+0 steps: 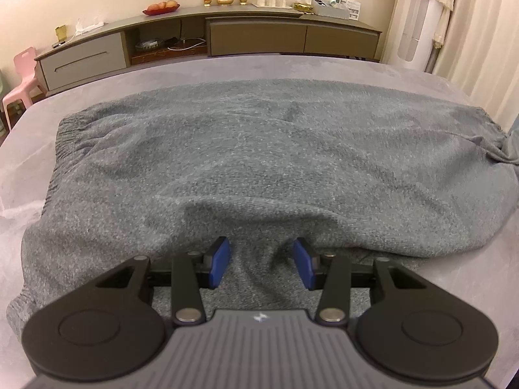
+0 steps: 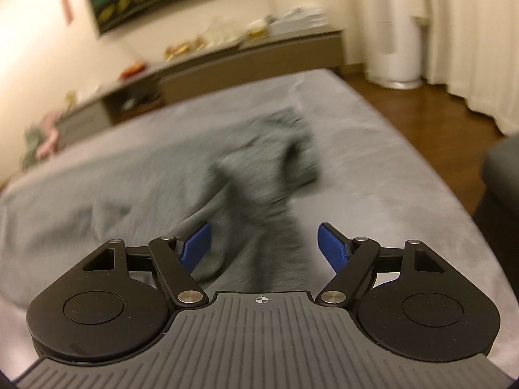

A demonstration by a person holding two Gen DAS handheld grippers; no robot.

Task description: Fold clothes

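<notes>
A grey-green knitted garment (image 1: 259,162) lies spread across a grey padded table (image 1: 227,68), its ribbed hem at the left. My left gripper (image 1: 262,261) is open at the garment's near edge, and a ridge of cloth lies between its blue fingers (image 1: 220,259). In the blurred right wrist view the garment (image 2: 259,168) lies bunched, one narrow end reaching far right. My right gripper (image 2: 263,243) is open wide just above the cloth and holds nothing.
A long low cabinet (image 1: 207,35) with bowls and glasses stands against the far wall. A pink chair (image 1: 22,77) is at the left. A white tower unit (image 2: 395,32) and curtains stand at the right, with wood floor (image 2: 421,113) beside the table.
</notes>
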